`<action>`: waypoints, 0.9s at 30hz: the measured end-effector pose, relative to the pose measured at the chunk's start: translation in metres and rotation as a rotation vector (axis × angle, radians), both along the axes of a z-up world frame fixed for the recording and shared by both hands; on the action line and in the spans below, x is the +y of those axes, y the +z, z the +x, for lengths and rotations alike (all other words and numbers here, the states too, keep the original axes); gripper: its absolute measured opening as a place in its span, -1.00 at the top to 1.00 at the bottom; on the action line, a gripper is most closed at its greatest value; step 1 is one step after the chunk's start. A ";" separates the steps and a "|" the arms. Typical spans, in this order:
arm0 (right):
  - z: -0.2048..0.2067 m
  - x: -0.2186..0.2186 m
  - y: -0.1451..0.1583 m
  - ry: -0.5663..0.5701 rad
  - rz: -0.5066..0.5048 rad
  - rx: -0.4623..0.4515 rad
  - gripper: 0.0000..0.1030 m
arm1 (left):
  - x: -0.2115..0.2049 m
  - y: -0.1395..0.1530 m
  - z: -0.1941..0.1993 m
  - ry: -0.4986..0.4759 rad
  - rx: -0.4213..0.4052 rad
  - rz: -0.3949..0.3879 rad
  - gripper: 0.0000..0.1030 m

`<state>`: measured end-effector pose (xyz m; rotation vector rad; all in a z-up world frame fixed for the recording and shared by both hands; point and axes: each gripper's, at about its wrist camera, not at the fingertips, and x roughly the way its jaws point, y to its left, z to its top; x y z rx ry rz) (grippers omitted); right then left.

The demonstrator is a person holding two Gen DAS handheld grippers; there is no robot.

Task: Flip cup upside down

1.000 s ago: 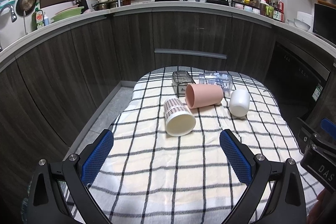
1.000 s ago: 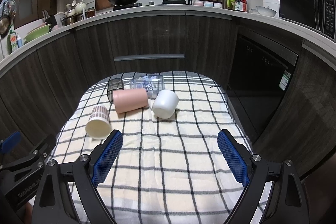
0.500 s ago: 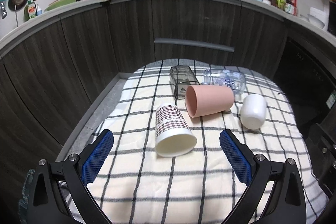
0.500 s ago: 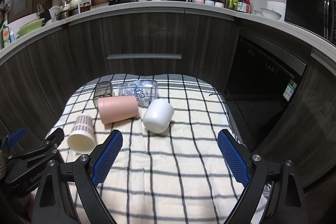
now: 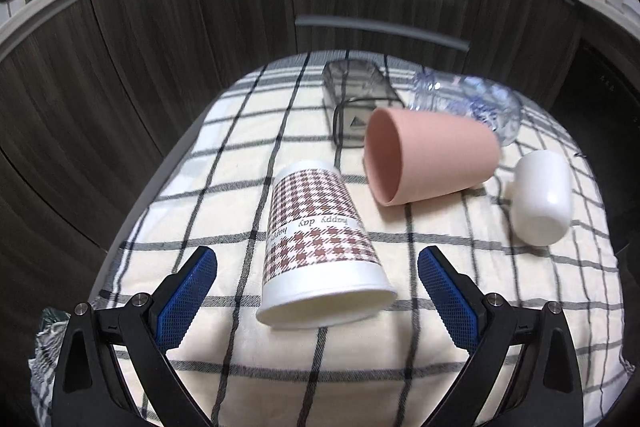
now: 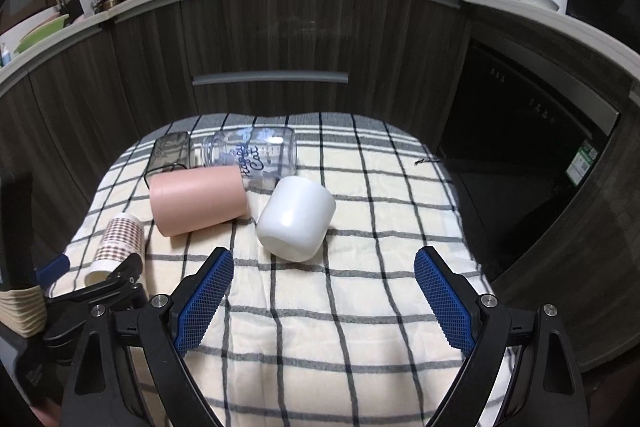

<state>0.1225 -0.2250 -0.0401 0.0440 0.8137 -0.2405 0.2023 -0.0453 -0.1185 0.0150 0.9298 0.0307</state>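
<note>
A brown houndstooth paper cup (image 5: 316, 231) lies on its side on the checked cloth, mouth toward me. My left gripper (image 5: 318, 301) is open, its blue pads on either side of the cup's rim, not touching. The cup also shows in the right wrist view (image 6: 118, 243) at the left, with the left gripper (image 6: 100, 287) at it. My right gripper (image 6: 324, 301) is open and empty, just short of a white cup (image 6: 296, 223) lying on its side.
A pink cup (image 5: 428, 155), a clear printed glass jar (image 5: 476, 99) and a dark square glass (image 5: 356, 95) lie on their sides further back. The checked cloth (image 5: 240, 155) covers a small table. Dark wood cabinets (image 6: 272, 39) curve behind it; the table edge drops at left.
My left gripper has moved forward and down to the houndstooth cup, which now lies between its open fingers. My right gripper has moved a little forward toward the white cup.
</note>
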 end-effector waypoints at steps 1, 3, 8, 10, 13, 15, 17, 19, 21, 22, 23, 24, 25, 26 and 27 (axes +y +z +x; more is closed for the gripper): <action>0.003 0.000 -0.003 0.000 0.006 0.007 -0.78 | 0.000 -0.003 0.002 0.003 0.007 0.003 -0.96; 0.008 0.000 -0.008 0.002 0.019 0.022 -0.78 | 0.002 -0.009 0.006 0.008 0.022 0.003 -0.90; 0.015 0.002 -0.014 0.007 0.038 0.040 -0.78 | 0.004 -0.019 0.009 -0.006 0.049 -0.012 -0.36; 0.016 0.004 -0.013 0.008 0.039 0.040 -0.78 | 0.005 -0.020 0.008 -0.011 0.049 -0.019 -0.36; 0.012 0.006 -0.007 0.011 0.037 0.027 -0.78 | 0.005 -0.016 0.003 -0.023 0.044 -0.028 -0.35; 0.007 0.007 -0.003 0.017 0.030 0.025 -0.78 | 0.003 -0.011 -0.001 -0.034 0.034 -0.027 -0.35; 0.001 0.007 0.003 0.017 0.030 0.026 -0.78 | 0.000 -0.003 -0.011 -0.054 0.029 -0.027 -0.35; -0.008 0.005 0.008 0.012 0.034 0.030 -0.78 | -0.004 0.005 -0.022 -0.076 0.030 -0.035 -0.35; -0.018 0.001 0.013 0.002 0.039 0.038 -0.78 | -0.008 0.011 -0.036 -0.101 0.039 -0.045 -0.35; -0.025 -0.002 0.015 -0.006 0.045 0.045 -0.78 | -0.010 0.014 -0.044 -0.117 0.050 -0.055 -0.35; -0.033 -0.006 0.016 -0.017 0.052 0.053 -0.78 | -0.012 0.015 -0.050 -0.129 0.060 -0.065 -0.35; -0.040 -0.010 0.017 -0.025 0.057 0.059 -0.78 | -0.015 0.016 -0.060 -0.143 0.074 -0.078 -0.35; -0.049 -0.015 0.018 -0.035 0.061 0.071 -0.78 | -0.019 0.017 -0.068 -0.154 0.084 -0.086 -0.35; -0.056 -0.018 0.018 -0.043 0.065 0.079 -0.78 | -0.023 0.017 -0.078 -0.173 0.095 -0.094 -0.35; -0.064 -0.022 0.018 -0.052 0.070 0.086 -0.78 | -0.026 0.016 -0.086 -0.190 0.101 -0.098 -0.35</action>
